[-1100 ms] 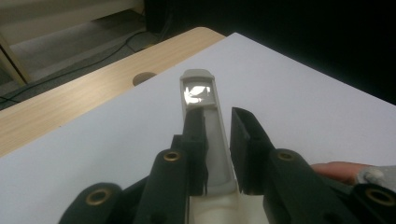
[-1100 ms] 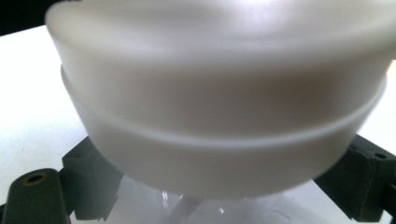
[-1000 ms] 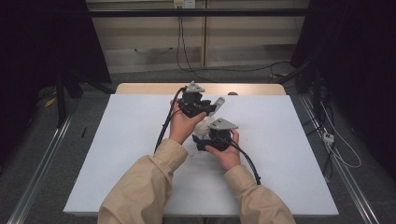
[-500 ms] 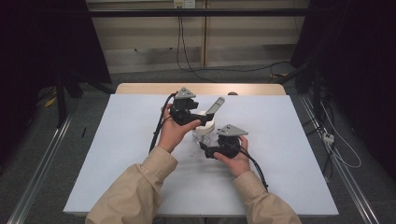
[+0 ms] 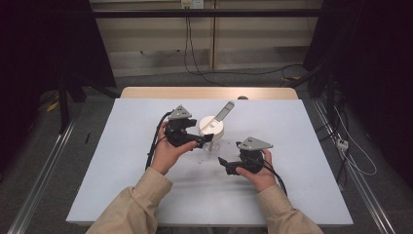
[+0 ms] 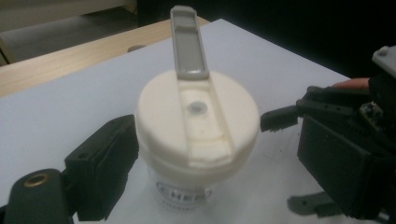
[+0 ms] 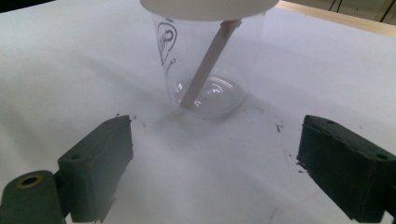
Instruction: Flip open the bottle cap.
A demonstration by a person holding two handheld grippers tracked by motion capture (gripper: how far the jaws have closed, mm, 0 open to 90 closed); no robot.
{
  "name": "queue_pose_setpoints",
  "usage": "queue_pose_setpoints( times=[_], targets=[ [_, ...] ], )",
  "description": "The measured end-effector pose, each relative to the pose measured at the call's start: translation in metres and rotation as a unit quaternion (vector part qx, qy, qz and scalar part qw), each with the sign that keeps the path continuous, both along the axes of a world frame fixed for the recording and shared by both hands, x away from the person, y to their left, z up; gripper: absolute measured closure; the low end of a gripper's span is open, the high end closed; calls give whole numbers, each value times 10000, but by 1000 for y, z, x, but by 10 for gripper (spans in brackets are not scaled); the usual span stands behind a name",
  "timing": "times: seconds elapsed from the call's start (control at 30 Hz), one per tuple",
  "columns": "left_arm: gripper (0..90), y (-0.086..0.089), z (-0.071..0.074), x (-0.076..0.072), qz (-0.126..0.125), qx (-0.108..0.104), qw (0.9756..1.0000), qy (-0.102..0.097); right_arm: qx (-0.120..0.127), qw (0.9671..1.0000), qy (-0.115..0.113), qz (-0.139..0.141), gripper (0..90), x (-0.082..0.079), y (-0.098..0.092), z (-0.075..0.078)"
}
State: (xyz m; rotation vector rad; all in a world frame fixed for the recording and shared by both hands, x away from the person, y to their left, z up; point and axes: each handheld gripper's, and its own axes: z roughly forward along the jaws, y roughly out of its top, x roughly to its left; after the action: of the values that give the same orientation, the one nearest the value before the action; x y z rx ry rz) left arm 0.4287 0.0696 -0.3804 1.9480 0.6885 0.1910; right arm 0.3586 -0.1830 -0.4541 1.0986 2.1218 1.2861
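Moved since a second ago: both your hands have slid apart from the middle of the table, the left toward the cup's left side, the right toward the near right; the left jaws have just been opening.
Left gripper [image 5: 200,141]: spread wide, one jaw beside the lid's left edge in the left gripper view, the other off to the right; nothing pinched, the pads not pressing on the cup.
Cup [image 7: 205,79]: clear plastic tumbler, upright on the white table cover [image 5: 122,195] just right of your left hand, well in from every edge.
Lid [image 6: 198,123]: cream, seated on the rim, its grey flip tab [image 6: 189,44] raised and leaning away from you; a white straw tube [image 7: 205,65] runs slantwise down to the base.
Right gripper [image 5: 225,165]: jaws parted, empty, aimed low at the cup's base from nearby.
Advice: judging by this, you are regrasping; centre the lid between the left jaws before closing, close gently since thin plastic may flex, and steady the base with the right so the tumbler doesn't tip.
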Motion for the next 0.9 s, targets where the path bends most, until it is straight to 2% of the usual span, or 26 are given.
queue_pose_setpoints(
  times=[0.23, 0.33, 0.5, 0.7, 0.9],
  targets=[
    [104, 22, -14, -12, 58, 91, 9999, 98, 27, 10000, 21, -12, 97, -11, -11, -1],
    [98, 31, -18, -18, 101, -13, 9999, 99, 22, 10000, -24, 1, 97, -17, -15, 0],
    [89, 45, -24, -27, 148, -40, 9997, 183, 22, 10000, -58, -10, 97, -25, -22, 1],
    [82, 57, -31, -36, 122, 38, 9998, 141, 52, 10000, -83, 8, 100, -34, -29, 2],
    [80, 72, -39, -44, 213, -19, 9996, 156, 87, 9999, -77, -48, 99, -39, -36, 3]
  ],
)
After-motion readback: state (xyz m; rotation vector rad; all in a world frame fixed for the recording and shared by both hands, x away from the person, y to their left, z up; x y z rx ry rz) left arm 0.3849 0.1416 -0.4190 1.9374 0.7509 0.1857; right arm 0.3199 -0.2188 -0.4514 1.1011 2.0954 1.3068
